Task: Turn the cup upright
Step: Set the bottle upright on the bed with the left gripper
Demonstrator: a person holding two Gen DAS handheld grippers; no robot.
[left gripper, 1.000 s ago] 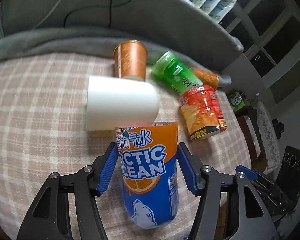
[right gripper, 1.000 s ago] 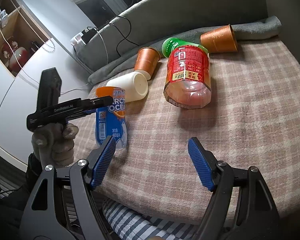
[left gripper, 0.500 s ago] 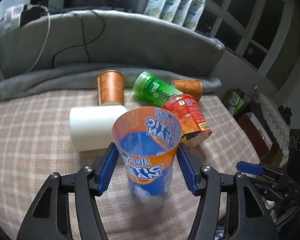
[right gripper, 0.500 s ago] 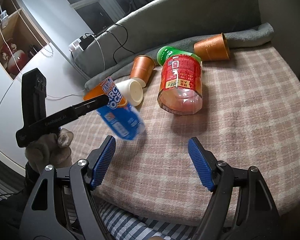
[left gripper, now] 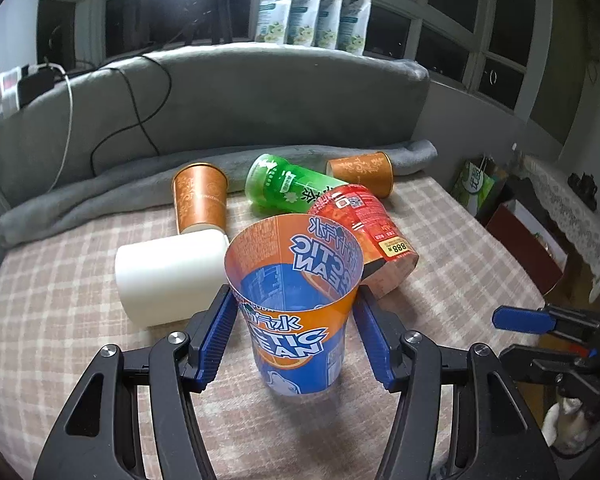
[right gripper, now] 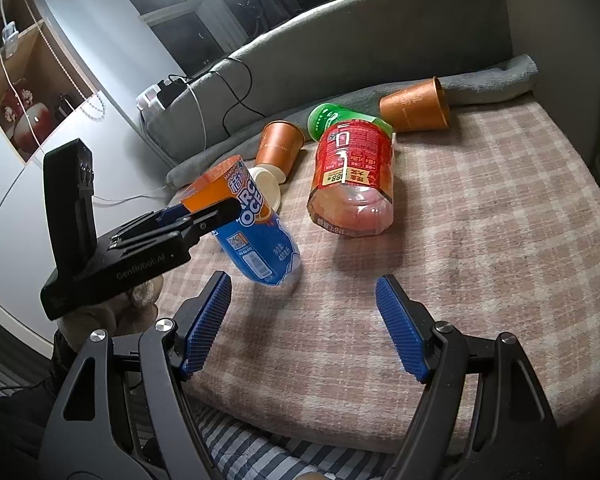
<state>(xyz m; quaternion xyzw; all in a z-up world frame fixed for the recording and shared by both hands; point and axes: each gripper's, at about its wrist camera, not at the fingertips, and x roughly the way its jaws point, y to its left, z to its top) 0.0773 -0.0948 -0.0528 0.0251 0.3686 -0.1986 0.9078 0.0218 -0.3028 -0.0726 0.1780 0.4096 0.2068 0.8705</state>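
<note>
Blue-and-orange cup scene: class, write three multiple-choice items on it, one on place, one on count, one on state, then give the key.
1. Where is the white cup?
A. lying behind the blue-and-orange cup
B. stacked on the red cup
C. on the floor

2. How many copper-coloured paper cups show?
A. one
B. two
C. four

3. The left gripper is:
A. open, empty
B. out of view
C. shut on the blue-and-orange cup

Key: 1 A, it lies on its side just beyond. 2 B, one left, one right. 3 C, both pads press its sides.

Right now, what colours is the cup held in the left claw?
Orange at the rim, blue below, white lettering: the cup in the left claw, clearest in the left wrist view.
</note>
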